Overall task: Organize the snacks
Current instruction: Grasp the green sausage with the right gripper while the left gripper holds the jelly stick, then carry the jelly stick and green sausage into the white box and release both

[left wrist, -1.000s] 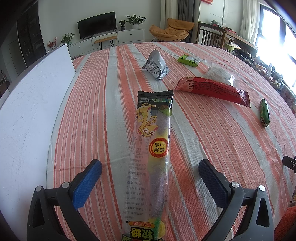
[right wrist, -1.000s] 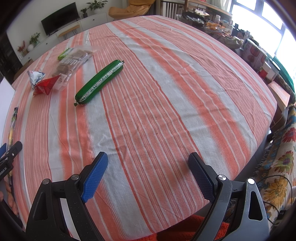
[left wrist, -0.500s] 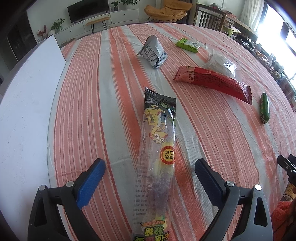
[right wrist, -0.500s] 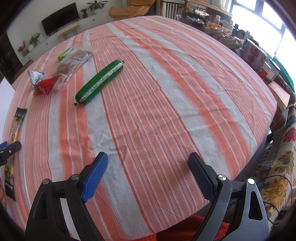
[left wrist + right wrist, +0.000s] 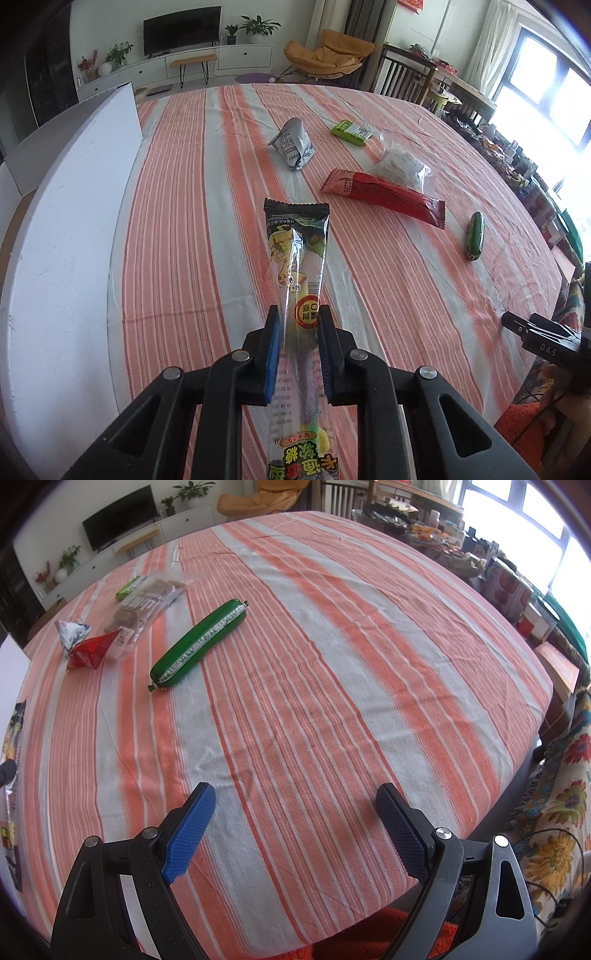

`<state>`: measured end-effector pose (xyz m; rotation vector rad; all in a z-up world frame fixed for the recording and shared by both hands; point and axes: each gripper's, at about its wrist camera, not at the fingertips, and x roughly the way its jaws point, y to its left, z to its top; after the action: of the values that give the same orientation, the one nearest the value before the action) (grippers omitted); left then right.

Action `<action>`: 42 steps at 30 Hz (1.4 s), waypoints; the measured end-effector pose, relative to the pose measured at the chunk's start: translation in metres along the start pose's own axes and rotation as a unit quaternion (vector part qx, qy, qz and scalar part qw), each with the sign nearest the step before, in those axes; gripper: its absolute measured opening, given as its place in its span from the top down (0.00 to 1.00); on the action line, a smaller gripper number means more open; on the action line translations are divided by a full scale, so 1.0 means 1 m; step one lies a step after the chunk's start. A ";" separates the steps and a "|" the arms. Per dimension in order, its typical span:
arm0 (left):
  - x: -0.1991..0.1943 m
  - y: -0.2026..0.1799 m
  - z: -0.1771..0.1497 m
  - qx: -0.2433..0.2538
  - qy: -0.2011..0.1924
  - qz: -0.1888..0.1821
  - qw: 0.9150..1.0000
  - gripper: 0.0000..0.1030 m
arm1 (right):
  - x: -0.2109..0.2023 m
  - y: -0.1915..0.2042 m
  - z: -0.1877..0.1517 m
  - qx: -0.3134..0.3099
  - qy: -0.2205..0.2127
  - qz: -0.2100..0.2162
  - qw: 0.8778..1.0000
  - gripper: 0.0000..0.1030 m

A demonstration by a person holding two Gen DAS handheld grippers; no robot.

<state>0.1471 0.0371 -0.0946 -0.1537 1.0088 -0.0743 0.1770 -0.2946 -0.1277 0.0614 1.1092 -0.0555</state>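
Six snacks sit around one long clear candy packet with a cartoon and Chinese print. The left gripper pinches it above the orange-and-grey striped tablecloth; beyond it lie one red wrapper, one green sausage, one silver pouch, one green bar and one clear bag. The right gripper is spread wide.

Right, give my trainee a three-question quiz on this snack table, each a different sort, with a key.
1. True or false: the left gripper is shut on the long candy packet.
2. Which snack lies nearest the right gripper? A) green sausage B) red packet C) white foil pouch
3. Fill in: the right gripper's jaws stand ____.

Key: 1 true; 2 A; 3 open, holding nothing.
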 end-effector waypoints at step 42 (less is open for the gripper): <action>-0.079 0.004 -0.038 -0.008 -0.041 -0.059 0.997 0.82 | 0.041 0.039 0.095 0.097 0.009 0.072 0.993 0.77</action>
<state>0.0724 0.0481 -0.0490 -0.2295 0.9177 -0.1670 0.2832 -0.2638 -0.1213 0.3163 1.1116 -0.0336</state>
